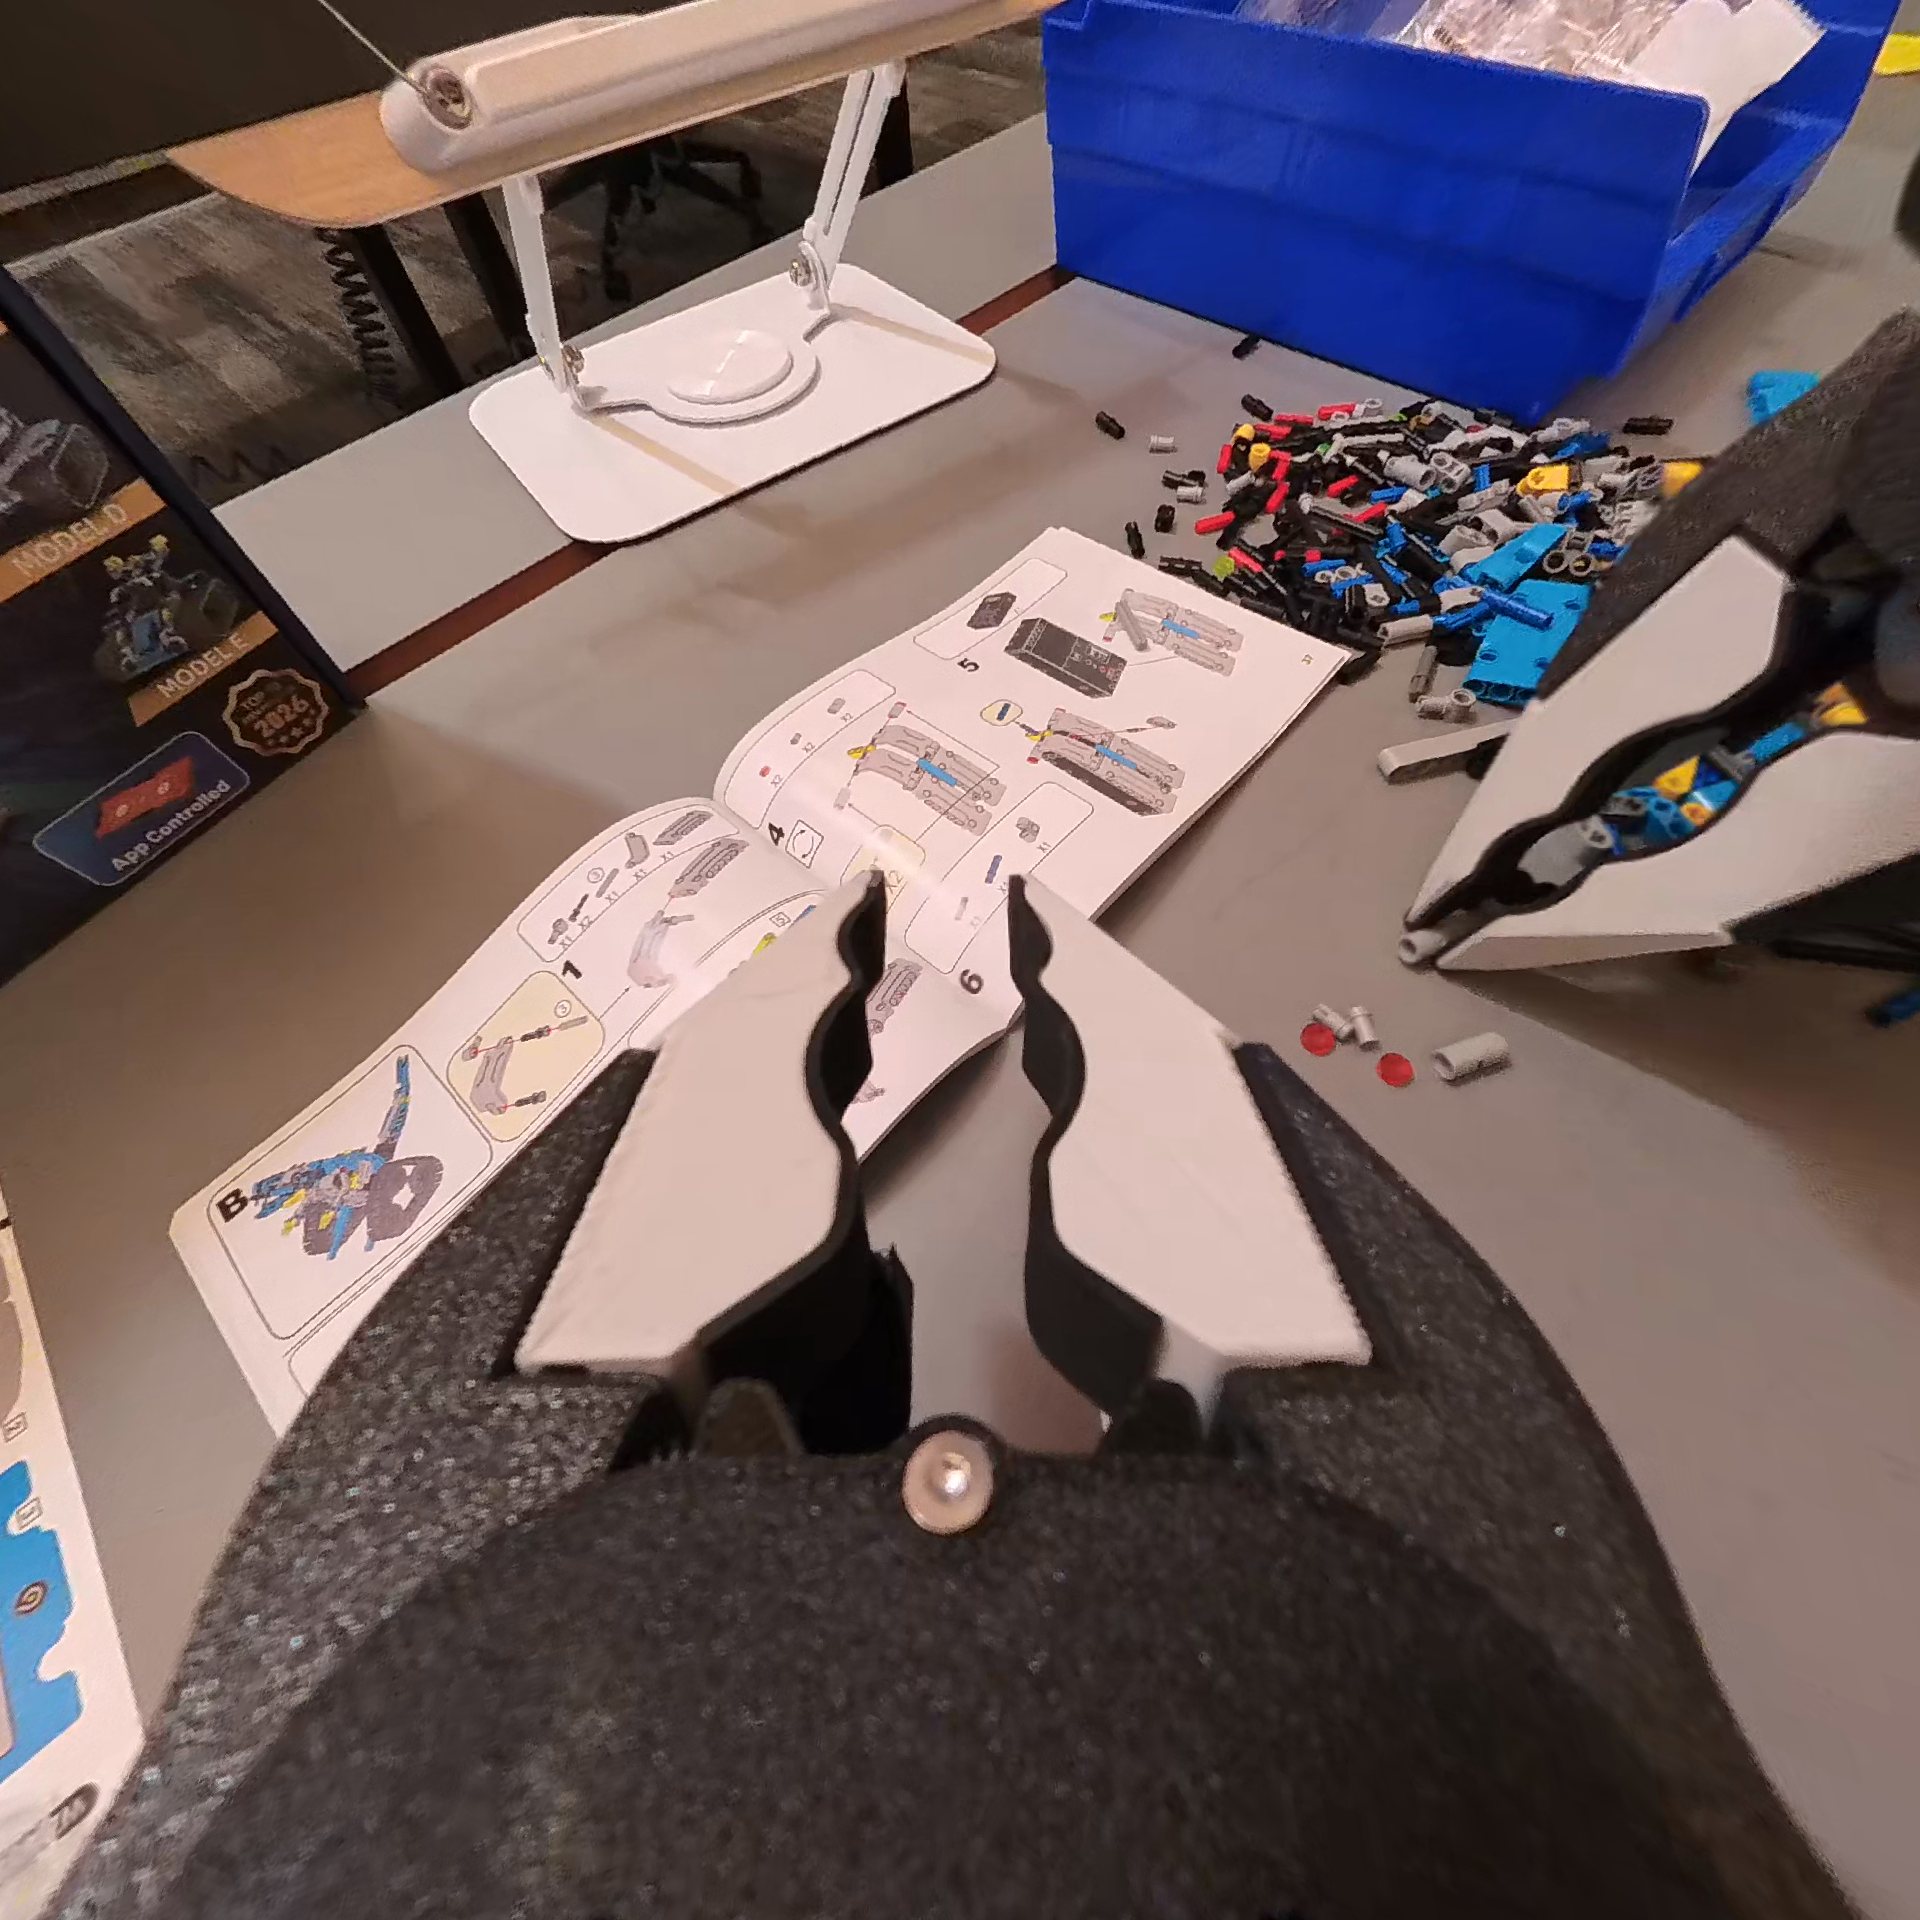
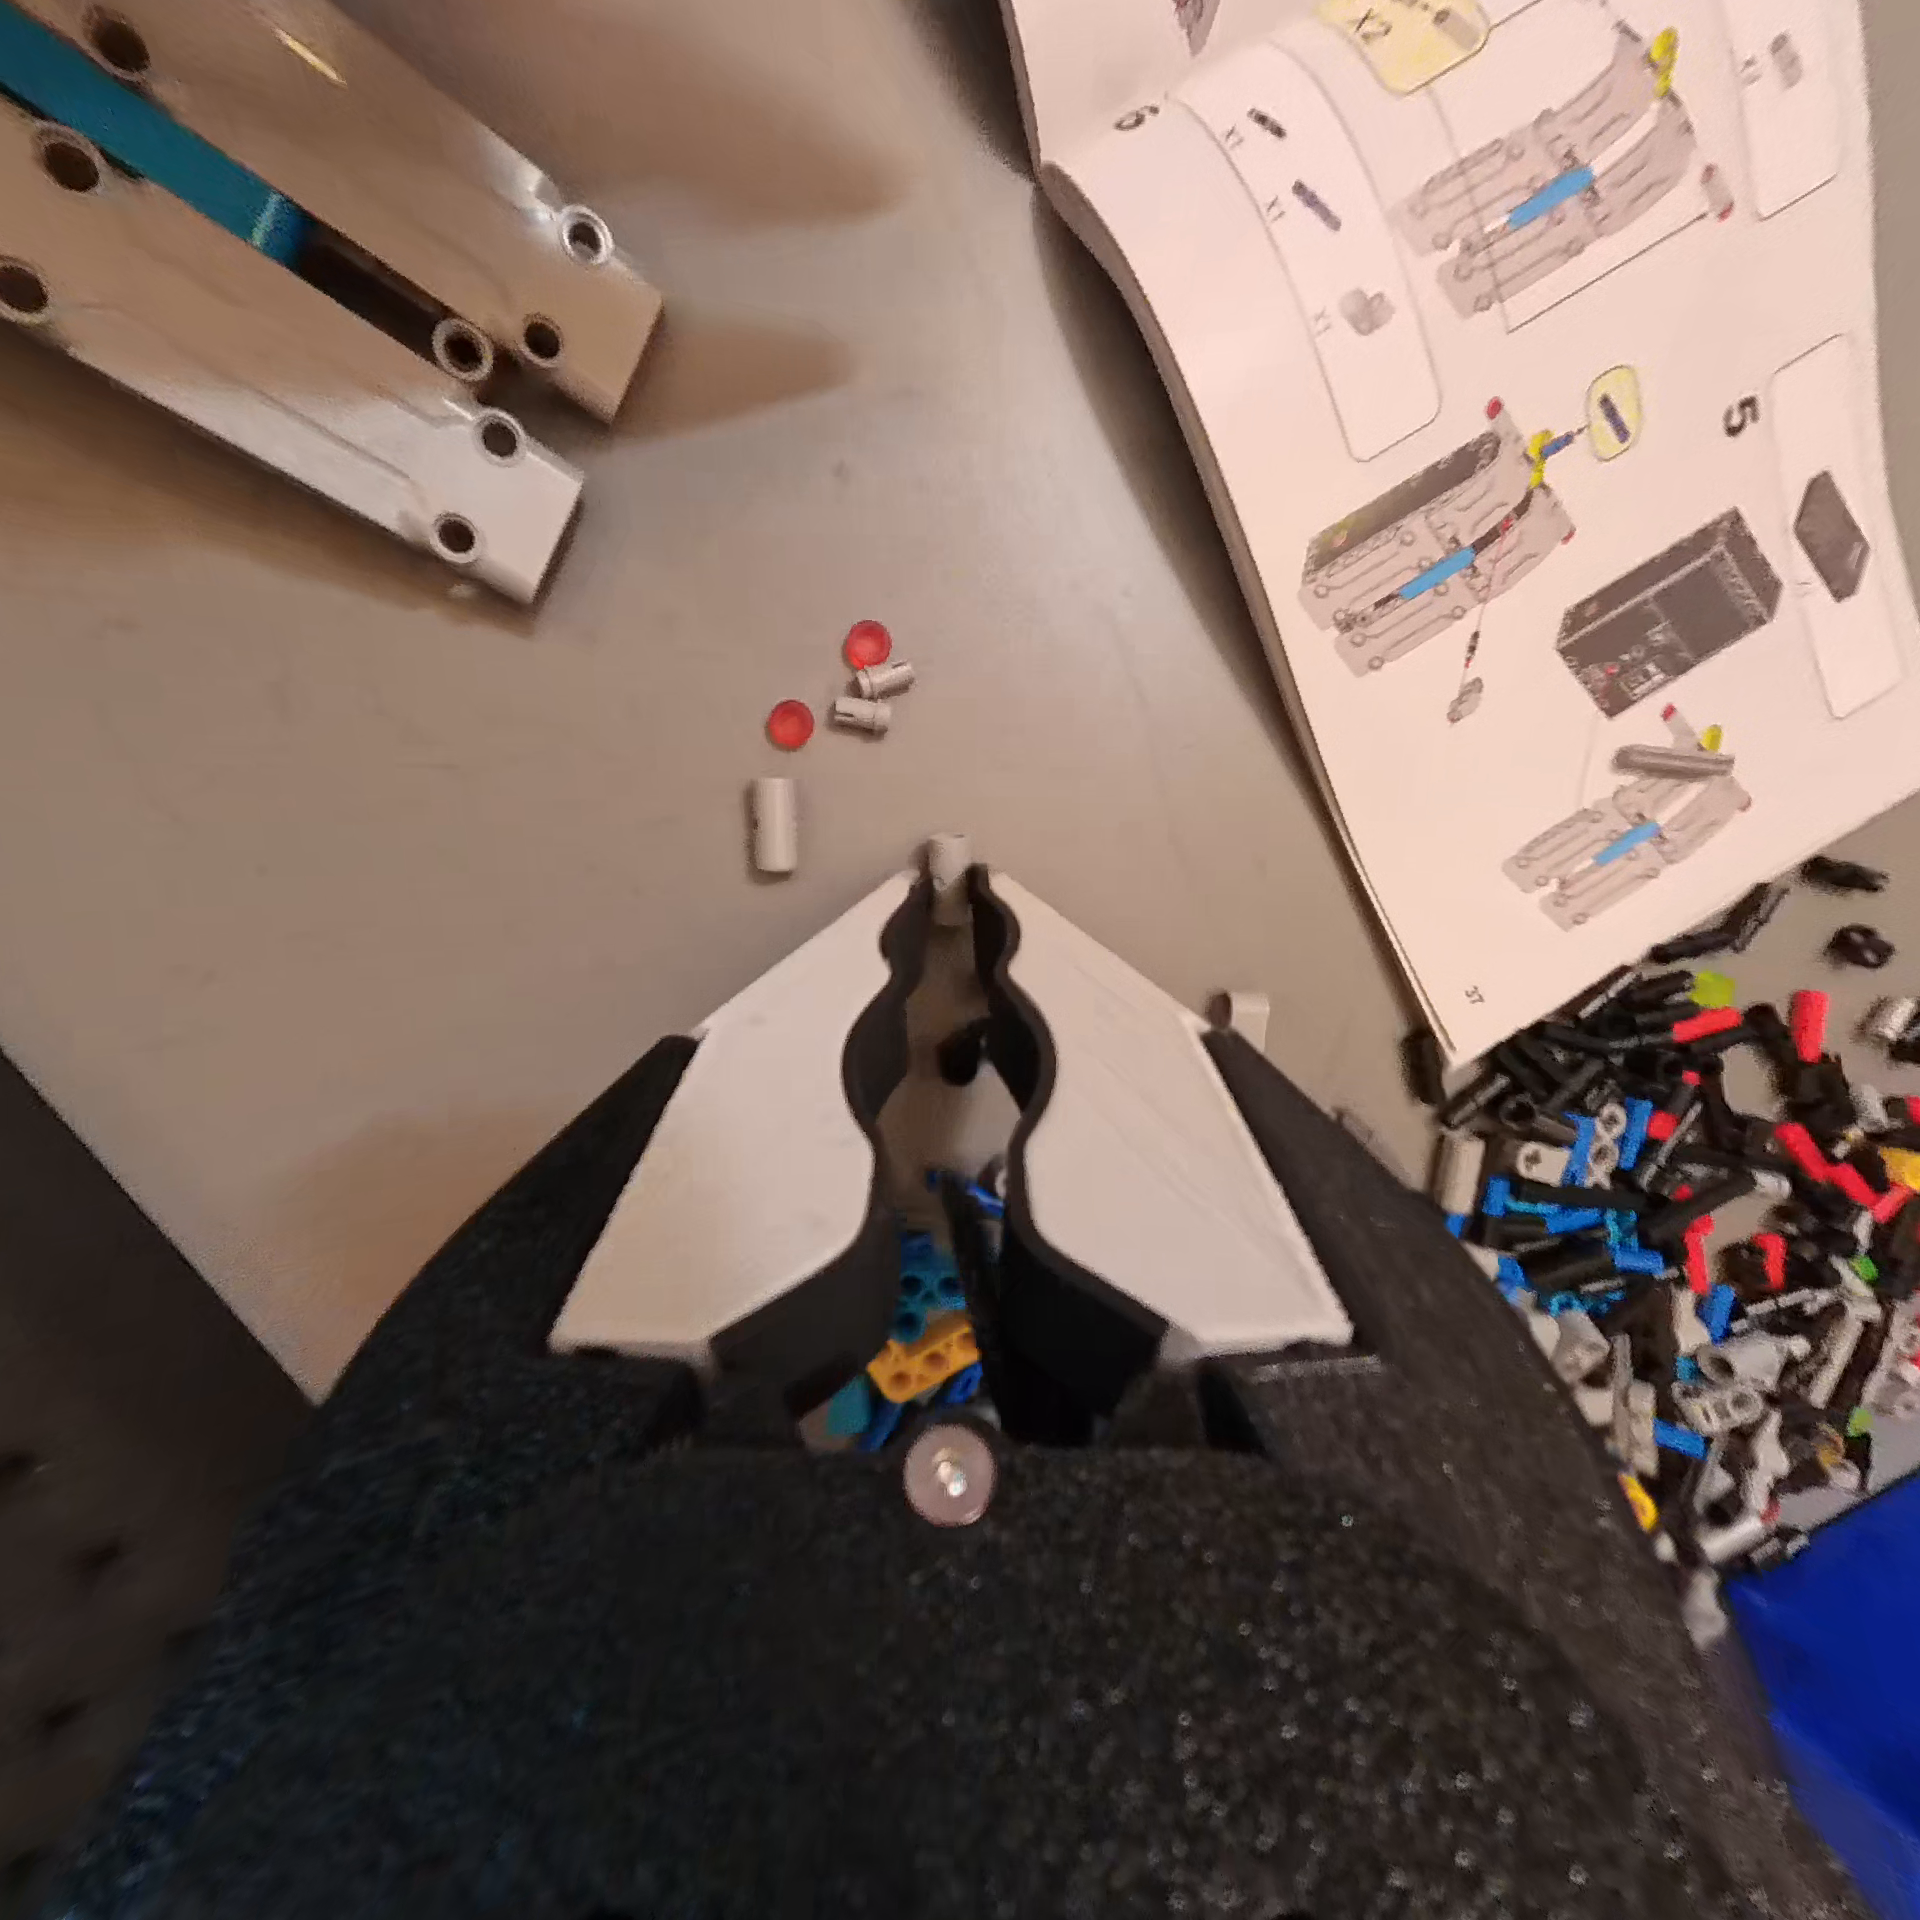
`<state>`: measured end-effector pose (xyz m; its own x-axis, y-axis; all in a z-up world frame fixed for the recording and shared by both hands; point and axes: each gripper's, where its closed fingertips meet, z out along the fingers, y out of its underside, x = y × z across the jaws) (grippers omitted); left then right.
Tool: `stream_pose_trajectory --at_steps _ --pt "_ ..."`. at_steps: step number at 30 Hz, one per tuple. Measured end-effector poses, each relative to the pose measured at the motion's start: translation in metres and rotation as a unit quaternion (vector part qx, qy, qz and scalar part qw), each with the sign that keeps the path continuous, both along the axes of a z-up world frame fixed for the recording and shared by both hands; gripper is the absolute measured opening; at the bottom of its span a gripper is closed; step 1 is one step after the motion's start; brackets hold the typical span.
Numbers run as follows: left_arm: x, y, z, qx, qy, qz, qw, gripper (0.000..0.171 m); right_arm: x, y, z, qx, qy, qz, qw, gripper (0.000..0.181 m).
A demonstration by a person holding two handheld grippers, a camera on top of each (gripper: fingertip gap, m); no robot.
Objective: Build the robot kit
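My right gripper is shut on a small grey connector pin that sticks out past its tips, low over the grey table. It also shows in the left wrist view. Just ahead of it lie two red round studs, two short grey sleeves and a longer grey tube. A grey beam assembly with a blue strip lies beyond them. My left gripper is open and empty, hovering over the open instruction booklet.
A pile of small black, red, blue and grey parts lies beside a blue bin at the far right. A white lamp stand is at the back. A dark product box stands at the left.
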<state>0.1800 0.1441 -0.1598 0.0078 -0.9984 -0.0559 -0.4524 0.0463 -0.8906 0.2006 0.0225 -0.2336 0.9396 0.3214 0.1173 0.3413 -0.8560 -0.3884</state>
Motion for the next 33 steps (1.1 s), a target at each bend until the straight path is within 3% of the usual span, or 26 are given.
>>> stream_pose_trajectory --at_steps 11,22,33 --pt "-0.003 -0.002 -0.005 0.002 0.021 -0.002 1.000 0.022 0.003 0.006 0.001 0.020 0.036 -0.005 0.999 0.006" --pt "-0.005 -0.013 0.013 -0.002 -0.019 -0.010 1.000 0.022 -0.008 0.007 0.000 0.021 0.028 -0.013 0.999 0.006" --pt "-0.007 -0.005 0.002 -0.012 -0.002 0.003 1.000 0.022 -0.008 0.007 0.000 0.038 0.068 -0.020 0.997 0.007"
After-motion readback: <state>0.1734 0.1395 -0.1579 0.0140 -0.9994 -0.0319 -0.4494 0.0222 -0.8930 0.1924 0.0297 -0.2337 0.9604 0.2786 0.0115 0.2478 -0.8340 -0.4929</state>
